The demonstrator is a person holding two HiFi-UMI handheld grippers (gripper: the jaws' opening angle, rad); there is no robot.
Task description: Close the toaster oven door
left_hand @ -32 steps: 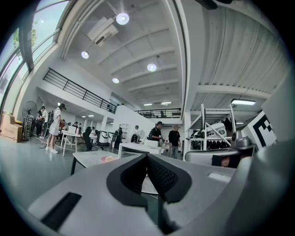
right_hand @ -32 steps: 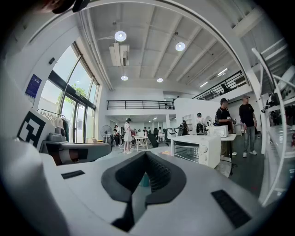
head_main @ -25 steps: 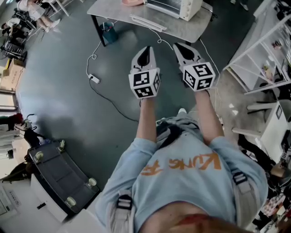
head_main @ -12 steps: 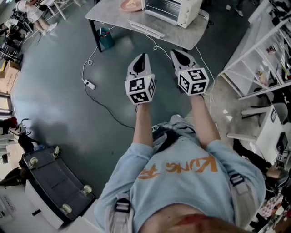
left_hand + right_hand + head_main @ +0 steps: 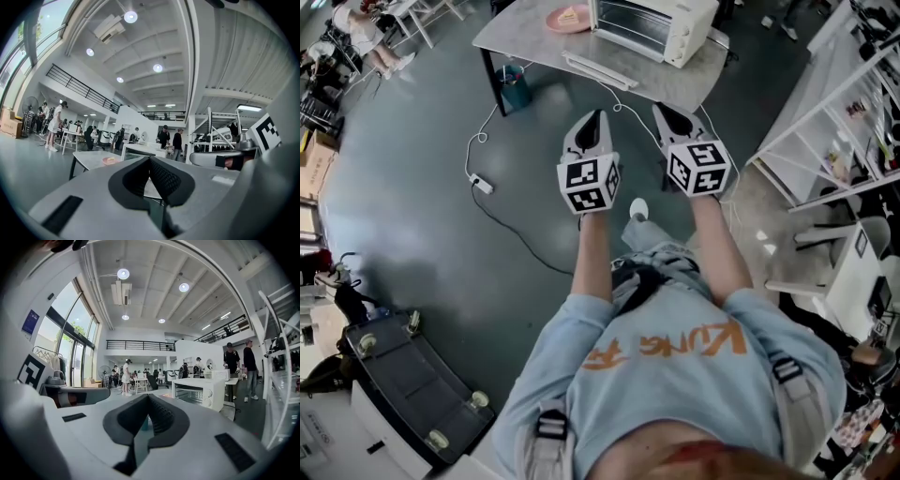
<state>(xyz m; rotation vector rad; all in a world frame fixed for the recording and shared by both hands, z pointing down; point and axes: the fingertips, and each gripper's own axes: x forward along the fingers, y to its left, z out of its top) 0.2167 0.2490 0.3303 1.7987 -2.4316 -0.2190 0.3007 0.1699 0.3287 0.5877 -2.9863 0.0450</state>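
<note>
White toaster oven [image 5: 654,23] stands on the counter [image 5: 525,37] ahead, its door [image 5: 600,68] folded down open. Both left tongs [image 5: 596,118] and right tongs [image 5: 667,112] are closed, empty, well short of it.

Both forearms reach forward side by side through the centre of the head view, the left forearm [image 5: 592,248] and the right forearm [image 5: 714,246] bare and roughly parallel. The left gripper [image 5: 596,116] sits just left of upper centre, jaws closed together, nothing between them. The right gripper [image 5: 666,111] sits near it to the right, not touching, jaws likewise closed and empty
</note>
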